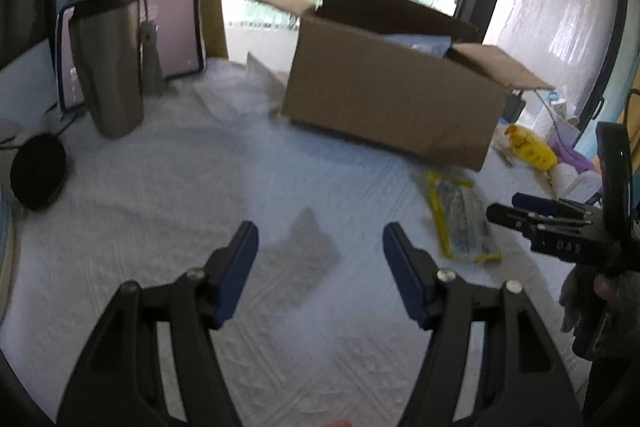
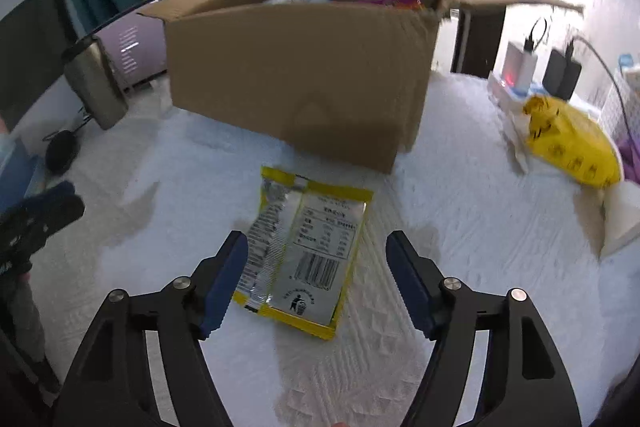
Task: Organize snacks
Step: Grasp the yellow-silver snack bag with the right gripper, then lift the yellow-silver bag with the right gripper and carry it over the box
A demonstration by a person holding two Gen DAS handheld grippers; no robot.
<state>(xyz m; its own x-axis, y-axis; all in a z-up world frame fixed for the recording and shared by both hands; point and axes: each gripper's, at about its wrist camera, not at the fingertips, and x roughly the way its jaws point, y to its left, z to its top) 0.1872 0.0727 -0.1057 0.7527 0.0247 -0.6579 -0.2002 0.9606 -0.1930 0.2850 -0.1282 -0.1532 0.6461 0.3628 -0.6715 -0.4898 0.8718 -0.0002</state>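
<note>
Lying beneath spread right gripper (image 2: 316,259), snack packet (image 2: 304,251), near box (image 2: 296,75)

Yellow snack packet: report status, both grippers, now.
Left gripper open, empty. Right gripper open over yellow snack packet, not gripping. Packet flat, back side up, before open cardboard box. Path clear.

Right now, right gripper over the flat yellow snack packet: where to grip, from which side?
Take the yellow snack packet at its near short edge, by the barcode, coming in low from the near side. It lies flat, back up, on the white cloth, so a top pinch finds little. The right gripper is open, already straddling it.
</note>
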